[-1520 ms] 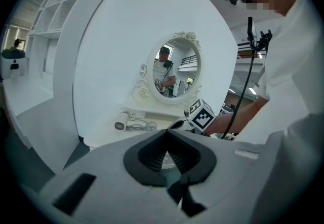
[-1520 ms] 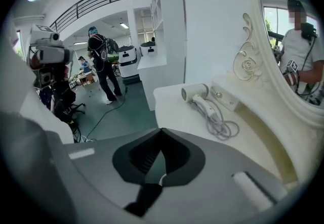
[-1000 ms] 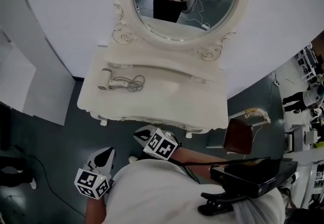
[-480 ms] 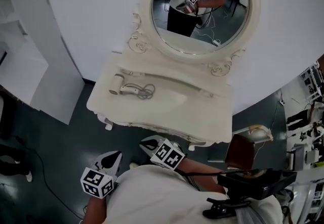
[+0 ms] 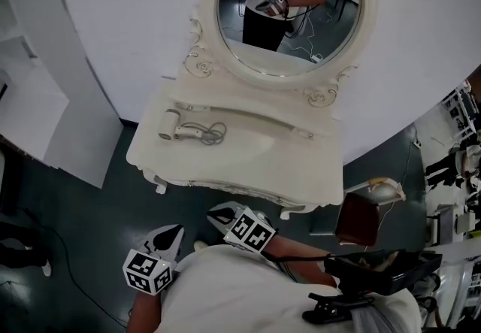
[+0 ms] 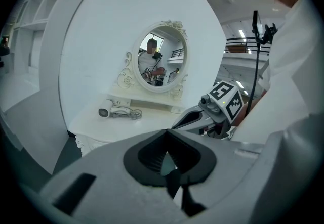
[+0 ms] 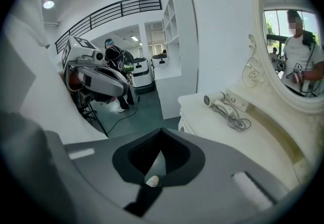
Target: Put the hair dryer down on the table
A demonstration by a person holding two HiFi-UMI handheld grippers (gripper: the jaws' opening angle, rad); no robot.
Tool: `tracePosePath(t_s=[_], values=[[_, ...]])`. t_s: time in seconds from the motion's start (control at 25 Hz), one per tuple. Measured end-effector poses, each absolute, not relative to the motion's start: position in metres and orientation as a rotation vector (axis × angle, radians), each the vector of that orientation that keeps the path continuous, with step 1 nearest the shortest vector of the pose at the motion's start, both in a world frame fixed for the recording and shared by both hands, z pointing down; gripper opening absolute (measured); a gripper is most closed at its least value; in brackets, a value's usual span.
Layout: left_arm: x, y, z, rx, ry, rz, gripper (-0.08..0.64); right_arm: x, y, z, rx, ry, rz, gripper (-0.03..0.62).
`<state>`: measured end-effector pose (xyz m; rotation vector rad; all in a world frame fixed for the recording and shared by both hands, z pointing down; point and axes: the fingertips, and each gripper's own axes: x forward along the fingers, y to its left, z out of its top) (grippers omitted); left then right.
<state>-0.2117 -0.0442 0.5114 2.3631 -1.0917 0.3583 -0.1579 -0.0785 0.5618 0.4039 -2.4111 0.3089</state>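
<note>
While both grippers hang low against the person's white shirt (image 5: 240, 290), neither carries anything. Left gripper (image 5: 174, 230): jaws clenched together, nothing between them, pointing toward the dressing table, held over the dark floor (image 5: 83, 234). Right gripper (image 5: 213, 212): jaws likewise pressed tight, empty, marker cube facing up, just beside the left one and slightly ahead of it. A black device (image 5: 376, 264) sits at the person's right side. A brown chair (image 5: 359, 220) stands on the floor by the right front corner of the table.

Further out is the cream worktop (image 5: 248, 166) with its carved edge, well apart from both grippers. The hair dryer (image 5: 170, 125) lies flat on its side on the left part of the worktop, near the back ledge, barrel toward the left end. Its cord (image 5: 210, 131) is bunched in loose loops touching the handle, on the right of it. No jaws touch either one.

Behind that, the oval mirror (image 5: 289, 4) stands upright at the back of the worktop against the curved white wall (image 5: 120, 16); it reflects the person holding the grippers. White shelving (image 7: 177, 31) stands to the left of the table.
</note>
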Motion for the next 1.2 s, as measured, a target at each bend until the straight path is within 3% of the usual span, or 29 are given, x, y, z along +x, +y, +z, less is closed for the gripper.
tracePosePath(t_s=[1.2], values=[[-0.231,-0.039,0.516,2.336,-1.108,0.37,0.002,-0.177,-0.072,0.564,0.347,-2.415,0.236,0.0]])
